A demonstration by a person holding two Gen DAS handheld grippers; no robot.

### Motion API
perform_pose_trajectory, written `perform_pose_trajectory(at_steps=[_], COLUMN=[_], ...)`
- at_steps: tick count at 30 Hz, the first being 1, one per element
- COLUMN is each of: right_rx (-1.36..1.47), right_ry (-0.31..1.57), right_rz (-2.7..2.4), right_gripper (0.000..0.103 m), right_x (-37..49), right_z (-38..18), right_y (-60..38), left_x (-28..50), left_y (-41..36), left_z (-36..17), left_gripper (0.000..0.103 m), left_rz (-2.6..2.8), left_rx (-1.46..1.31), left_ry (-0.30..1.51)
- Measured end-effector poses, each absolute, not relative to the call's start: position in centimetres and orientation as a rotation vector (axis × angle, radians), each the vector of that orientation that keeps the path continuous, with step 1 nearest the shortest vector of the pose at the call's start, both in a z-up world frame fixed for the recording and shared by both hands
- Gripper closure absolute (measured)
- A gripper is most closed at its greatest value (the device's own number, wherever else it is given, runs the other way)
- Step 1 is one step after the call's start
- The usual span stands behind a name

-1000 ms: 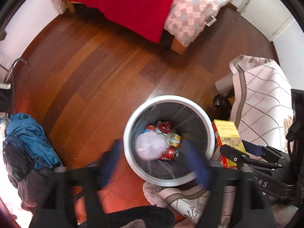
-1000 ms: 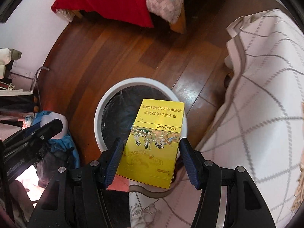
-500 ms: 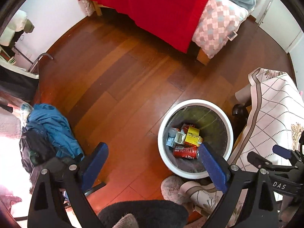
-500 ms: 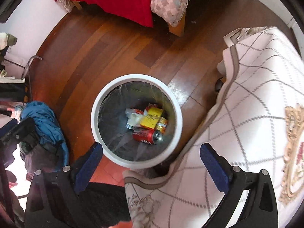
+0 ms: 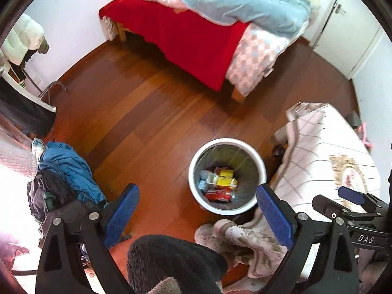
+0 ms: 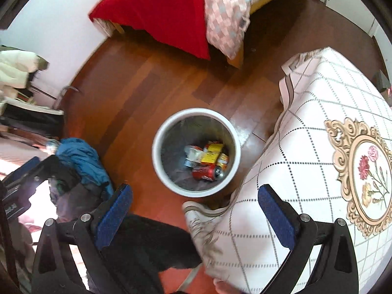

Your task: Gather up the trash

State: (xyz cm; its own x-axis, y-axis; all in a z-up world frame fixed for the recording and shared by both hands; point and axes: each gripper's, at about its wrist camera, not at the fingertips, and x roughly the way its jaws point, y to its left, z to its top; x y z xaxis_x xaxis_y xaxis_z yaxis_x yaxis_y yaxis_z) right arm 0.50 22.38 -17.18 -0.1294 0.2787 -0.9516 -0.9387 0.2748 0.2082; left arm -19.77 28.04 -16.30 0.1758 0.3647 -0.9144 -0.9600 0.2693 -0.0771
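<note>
A white round trash bin (image 5: 261, 166) (image 6: 156, 161) stands on the wooden floor. Inside it lie a yellow box (image 5: 226, 180) (image 6: 211, 155), a red can (image 5: 219, 194) (image 6: 207, 172) and other wrappers. My left gripper (image 5: 197, 210) is open and empty, high above the floor, with the bin between and beyond its blue pads. My right gripper (image 6: 194, 216) is open and empty, above the bin's near side and the table edge. It also shows at the right edge of the left wrist view (image 5: 352, 196).
A table with a white checked cloth (image 6: 306, 147) (image 5: 318, 147) stands right of the bin. A bed with a red blanket (image 5: 186, 36) (image 6: 171, 22) is at the back. A pile of blue and dark clothes (image 5: 66, 171) (image 6: 80, 161) lies at the left.
My right gripper opened and the yellow box dropped into the bin. A pale bundle at my left gripper also went in. Both grippers have risen away from the bin.
</note>
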Motion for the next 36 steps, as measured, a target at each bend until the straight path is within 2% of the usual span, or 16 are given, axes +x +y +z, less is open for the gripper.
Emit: perform_pose_trajectory(at_steps=[11, 17, 25, 36], right_rx=[-0.579, -0.547, -0.539, -0.570], right_ry=[1.208, 1.220, 1.229, 1.242], right_rz=[1.364, 1.426, 1.485, 1.499], right_gripper=[0.000, 0.000, 0.000, 0.000], right_x=[-0.7, -1.4, -2.2, -2.7], right_z=[-5.8, -2.3, 0.1, 0.2], right_y=[16.8, 15.2, 14.4, 14.7], left_x=[-20.1, -20.8, -22.0, -22.5], left_y=[24.1, 22.6, 21.8, 21.6], left_z=[-8.8, -6.4, -4.9, -5.0], left_gripper=[0.005, 0.005, 0.005, 0.005], left_rz=[0.978, 0.930, 0.907, 0.898], left_rx=[-0.785, -0.788, -0.808, -0.823], left_ry=[0.833, 0.798, 0.772, 0.774])
